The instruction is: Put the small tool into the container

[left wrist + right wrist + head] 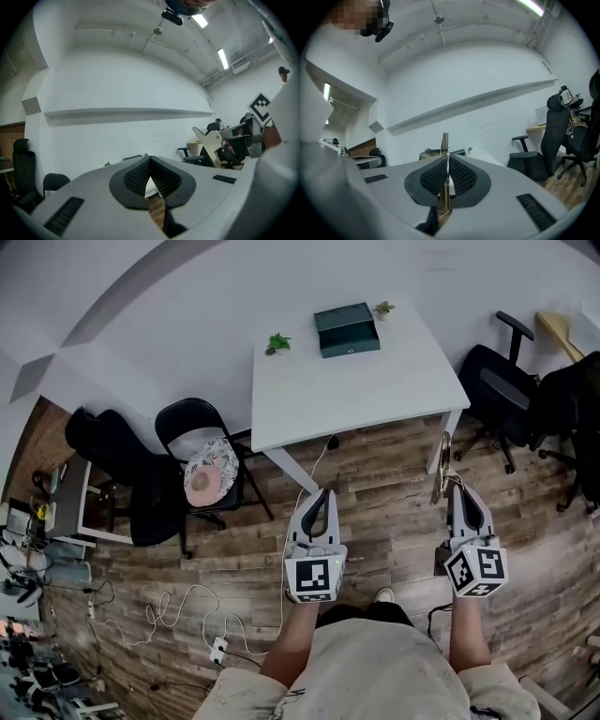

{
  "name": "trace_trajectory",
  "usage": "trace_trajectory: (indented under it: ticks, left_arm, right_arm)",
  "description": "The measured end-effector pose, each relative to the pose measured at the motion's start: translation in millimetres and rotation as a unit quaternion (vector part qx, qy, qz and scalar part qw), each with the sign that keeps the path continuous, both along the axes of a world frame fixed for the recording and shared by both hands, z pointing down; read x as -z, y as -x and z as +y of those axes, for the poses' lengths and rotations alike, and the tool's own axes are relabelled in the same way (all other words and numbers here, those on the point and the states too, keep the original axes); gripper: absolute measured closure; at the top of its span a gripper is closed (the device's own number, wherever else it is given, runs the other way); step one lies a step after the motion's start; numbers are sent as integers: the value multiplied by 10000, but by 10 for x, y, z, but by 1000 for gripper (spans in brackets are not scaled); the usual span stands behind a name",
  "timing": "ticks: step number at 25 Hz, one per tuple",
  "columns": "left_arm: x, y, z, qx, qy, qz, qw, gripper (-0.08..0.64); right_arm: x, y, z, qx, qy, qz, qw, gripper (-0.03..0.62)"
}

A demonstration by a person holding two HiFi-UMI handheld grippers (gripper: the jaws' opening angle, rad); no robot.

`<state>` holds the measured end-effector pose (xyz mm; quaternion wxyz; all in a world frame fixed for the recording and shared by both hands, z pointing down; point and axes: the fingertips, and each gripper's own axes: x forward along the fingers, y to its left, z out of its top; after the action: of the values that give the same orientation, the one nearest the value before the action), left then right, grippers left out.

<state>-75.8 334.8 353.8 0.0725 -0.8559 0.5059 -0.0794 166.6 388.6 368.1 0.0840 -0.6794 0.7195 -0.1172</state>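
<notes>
Bright, even light from long white ceiling strip lamps (222, 58); soft shadows; fisheye-bent edges, black vignetted corners.

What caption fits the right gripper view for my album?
Right gripper shut on a thin small tool, facing the white table.

Ahead of you stood a white table (375, 390), pushed up against a plain white wall (187, 296). The floor (375, 493) under you was dark wood plank, with a white cable (178, 610) looping across it to your left. A black folding chair (192, 418) sat just left of the table, and a black office chair (497, 381) stood off its right end. A long ledge (126, 112) ran along the wall, and strip lights (222, 58) were lit on the ceiling.
</notes>
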Motion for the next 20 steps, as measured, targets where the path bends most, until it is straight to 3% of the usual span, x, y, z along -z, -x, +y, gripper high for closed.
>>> trace_trajectory:
  ticks: [11,20]
  left_arm:
    - [-44,-111,-89,-176,3,104,9998,554]
    - [-41,19,-565,-165,-71,312,9994,554]
  right_arm:
    - [29,-50,-52,-114,-28,130,9998,575]
    - [142,38,-520,-151,-97,323,9993,575]
